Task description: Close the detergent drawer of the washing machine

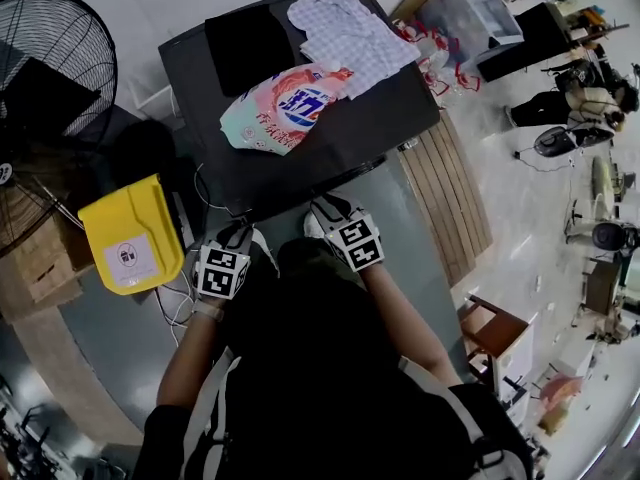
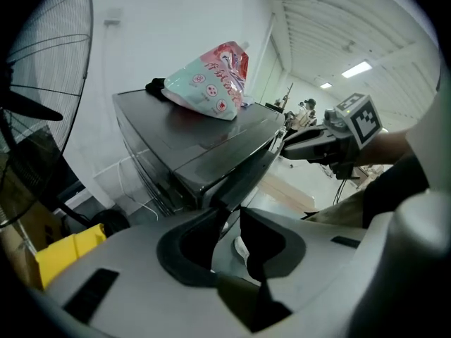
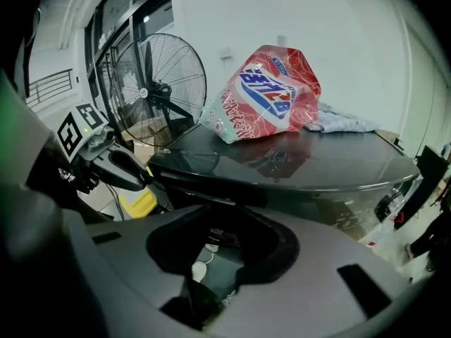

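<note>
The dark washing machine (image 1: 330, 143) stands in front of me, with a pink and white detergent bag (image 1: 285, 108) lying on its lid. Both grippers are at its front top edge. My left gripper (image 1: 237, 236) is at the left front corner; in its own view a dark front strip (image 2: 246, 164) of the machine runs down into the gap of my left gripper (image 2: 231, 210), and floor shows between the jaws. My right gripper (image 1: 328, 211) is a little to the right, just below the lid's lip (image 3: 211, 182), jaws apart with nothing between them. The drawer itself is not distinguishable.
A black cloth (image 1: 248, 46) and a checked cloth (image 1: 350, 28) lie at the back of the lid. A standing fan (image 1: 50, 58), a yellow bin (image 1: 130, 233) and a cardboard box (image 1: 35, 268) are to the left. A wooden pallet (image 1: 450, 198) lies to the right.
</note>
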`<move>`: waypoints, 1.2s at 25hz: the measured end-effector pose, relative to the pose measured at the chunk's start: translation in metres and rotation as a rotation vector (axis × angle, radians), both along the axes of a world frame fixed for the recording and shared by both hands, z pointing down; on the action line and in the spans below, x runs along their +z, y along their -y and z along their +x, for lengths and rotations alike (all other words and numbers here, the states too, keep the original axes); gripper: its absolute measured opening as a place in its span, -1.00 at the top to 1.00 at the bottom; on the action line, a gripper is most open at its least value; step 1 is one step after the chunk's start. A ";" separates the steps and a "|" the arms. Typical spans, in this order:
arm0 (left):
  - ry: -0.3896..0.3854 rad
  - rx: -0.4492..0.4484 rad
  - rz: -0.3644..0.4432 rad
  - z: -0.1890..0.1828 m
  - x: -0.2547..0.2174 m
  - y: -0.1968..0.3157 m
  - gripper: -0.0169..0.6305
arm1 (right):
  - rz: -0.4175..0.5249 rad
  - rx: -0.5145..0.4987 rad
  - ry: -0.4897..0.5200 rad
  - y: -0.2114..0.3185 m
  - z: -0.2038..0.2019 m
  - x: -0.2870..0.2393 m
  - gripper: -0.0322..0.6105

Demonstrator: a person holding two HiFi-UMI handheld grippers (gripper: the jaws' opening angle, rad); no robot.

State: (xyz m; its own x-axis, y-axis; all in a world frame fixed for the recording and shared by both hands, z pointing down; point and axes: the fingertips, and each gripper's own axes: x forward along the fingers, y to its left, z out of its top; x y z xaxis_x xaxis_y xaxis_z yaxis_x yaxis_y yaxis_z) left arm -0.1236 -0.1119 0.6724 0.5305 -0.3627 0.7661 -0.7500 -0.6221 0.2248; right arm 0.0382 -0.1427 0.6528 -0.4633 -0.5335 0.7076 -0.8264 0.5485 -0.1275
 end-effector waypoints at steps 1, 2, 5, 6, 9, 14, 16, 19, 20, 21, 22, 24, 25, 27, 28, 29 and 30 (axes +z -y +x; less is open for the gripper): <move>0.000 -0.025 0.003 0.000 0.000 0.000 0.65 | -0.006 -0.019 0.002 -0.001 0.000 0.001 0.52; -0.003 -0.053 0.005 -0.001 0.001 -0.001 0.65 | -0.012 -0.038 0.003 -0.002 0.000 0.001 0.52; -0.002 -0.138 -0.009 -0.007 0.005 -0.003 0.66 | -0.027 -0.080 0.004 -0.006 0.002 0.004 0.52; 0.001 -0.159 -0.018 -0.009 0.007 -0.005 0.66 | -0.035 -0.090 0.005 -0.008 0.004 0.005 0.52; 0.007 -0.200 -0.036 -0.008 0.011 -0.014 0.66 | -0.060 -0.125 0.007 -0.017 0.005 0.010 0.52; 0.017 -0.212 -0.048 0.010 0.017 -0.023 0.66 | -0.068 -0.234 0.012 -0.031 -0.002 0.014 0.61; 0.026 -0.202 -0.050 0.018 0.018 -0.025 0.67 | -0.047 -0.298 -0.007 -0.035 -0.008 0.013 0.65; 0.029 -0.187 -0.038 0.029 0.017 -0.021 0.74 | -0.011 -0.386 -0.031 -0.034 -0.018 0.012 0.71; 0.023 -0.186 -0.033 0.033 0.016 -0.019 0.78 | -0.004 -0.409 -0.036 -0.033 -0.020 0.013 0.73; 0.016 -0.186 -0.028 0.036 0.015 -0.017 0.81 | 0.000 -0.428 -0.043 -0.032 -0.022 0.013 0.74; 0.011 -0.185 -0.023 0.039 0.013 -0.015 0.85 | 0.004 -0.444 -0.052 -0.031 -0.023 0.013 0.74; 0.008 -0.184 -0.017 0.041 0.009 -0.012 0.91 | 0.015 -0.470 -0.073 -0.030 -0.025 0.013 0.77; 0.007 -0.186 -0.017 0.042 0.008 -0.012 0.91 | 0.022 -0.482 -0.081 -0.029 -0.026 0.012 0.78; 0.008 -0.186 -0.017 0.043 0.007 -0.010 0.91 | 0.036 -0.504 -0.091 -0.027 -0.029 0.010 0.79; 0.010 -0.183 -0.016 0.044 0.007 -0.009 0.91 | 0.041 -0.511 -0.094 -0.025 -0.030 0.009 0.80; 0.015 -0.179 -0.016 0.045 0.007 -0.008 0.91 | 0.044 -0.516 -0.097 -0.024 -0.031 0.009 0.80; 0.021 -0.175 -0.018 0.046 0.008 -0.008 0.91 | 0.047 -0.520 -0.098 -0.023 -0.032 0.009 0.81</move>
